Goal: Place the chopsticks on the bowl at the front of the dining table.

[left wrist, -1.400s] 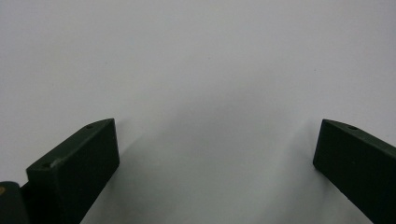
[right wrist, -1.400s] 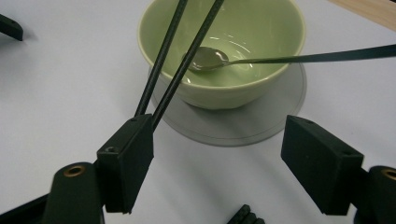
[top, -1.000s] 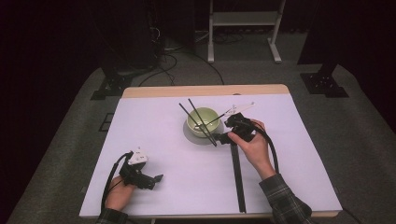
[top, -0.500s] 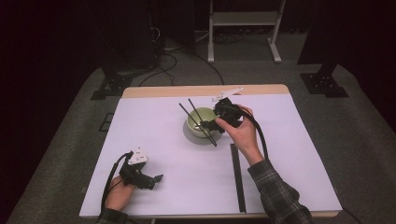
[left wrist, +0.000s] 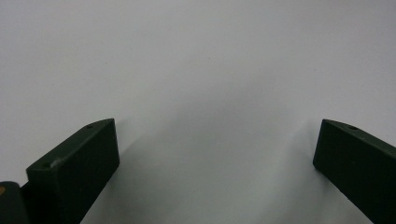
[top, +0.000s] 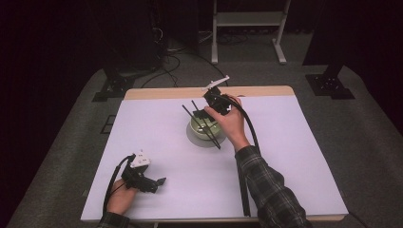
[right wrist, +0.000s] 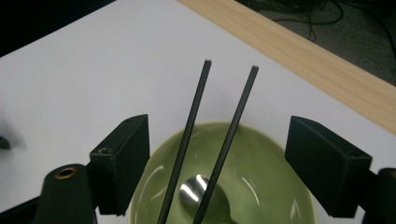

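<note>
Your table (top: pixel 294 156) carries a white sheet, and just past its centre toward 12 o'clock stands a green bowl (top: pixel 202 129) with two black chopsticks (top: pixel 202 121) lying across its rim, their far ends pointing toward 11 o'clock.

The bowl looks glazed, so I judge it hard, slippery, fairly heavy and breakable; take it by the rim, one finger inside.

The chopsticks (right wrist: pixel 212 140) are thin, stiff, light and likely to roll. Pinch both together near mid-length, above the bowl's hollow.

Your right gripper (top: pixel 215 100) hovers at the bowl's 12 o'clock edge, its fingers (right wrist: pixel 122 161) wide apart, straddling both sticks.

Your left gripper (top: pixel 142 176) rests at 7 o'clock, well apart, fingers (left wrist: pixel 77 168) spread over bare sheet.
</note>
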The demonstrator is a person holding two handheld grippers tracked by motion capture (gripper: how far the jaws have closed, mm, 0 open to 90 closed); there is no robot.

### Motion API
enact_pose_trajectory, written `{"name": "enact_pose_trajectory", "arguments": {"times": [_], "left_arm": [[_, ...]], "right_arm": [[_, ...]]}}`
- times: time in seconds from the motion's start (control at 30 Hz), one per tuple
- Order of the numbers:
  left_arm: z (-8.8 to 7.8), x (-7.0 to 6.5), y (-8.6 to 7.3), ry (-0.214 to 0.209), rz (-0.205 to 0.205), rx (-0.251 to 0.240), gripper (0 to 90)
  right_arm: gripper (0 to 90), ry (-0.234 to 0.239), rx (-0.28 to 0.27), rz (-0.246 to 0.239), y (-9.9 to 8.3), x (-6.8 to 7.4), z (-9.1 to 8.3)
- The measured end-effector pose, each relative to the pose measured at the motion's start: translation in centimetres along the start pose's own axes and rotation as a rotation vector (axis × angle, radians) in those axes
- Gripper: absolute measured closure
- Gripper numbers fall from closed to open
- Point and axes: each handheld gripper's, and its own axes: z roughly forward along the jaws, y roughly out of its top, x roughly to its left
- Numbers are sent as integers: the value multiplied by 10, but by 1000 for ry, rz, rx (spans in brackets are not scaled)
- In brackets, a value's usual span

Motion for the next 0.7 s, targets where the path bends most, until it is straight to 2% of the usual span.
{"name": "enact_pose_trajectory", "arguments": {"times": [0.1,0.27,0.43,0.7], "left_arm": [[0,0,0,0,0,-1,0],[0,0,0,0,2,2,0],[0,0,0,1,2,-1,0],[0,0,0,1,2,0,0]], "right_arm": [[203,-5,7,2,5,-1,7],[191,-6,32,20,13,-4,31],[191,-14,49,25,18,-6,47],[189,-21,70,34,22,-7,63]]}}
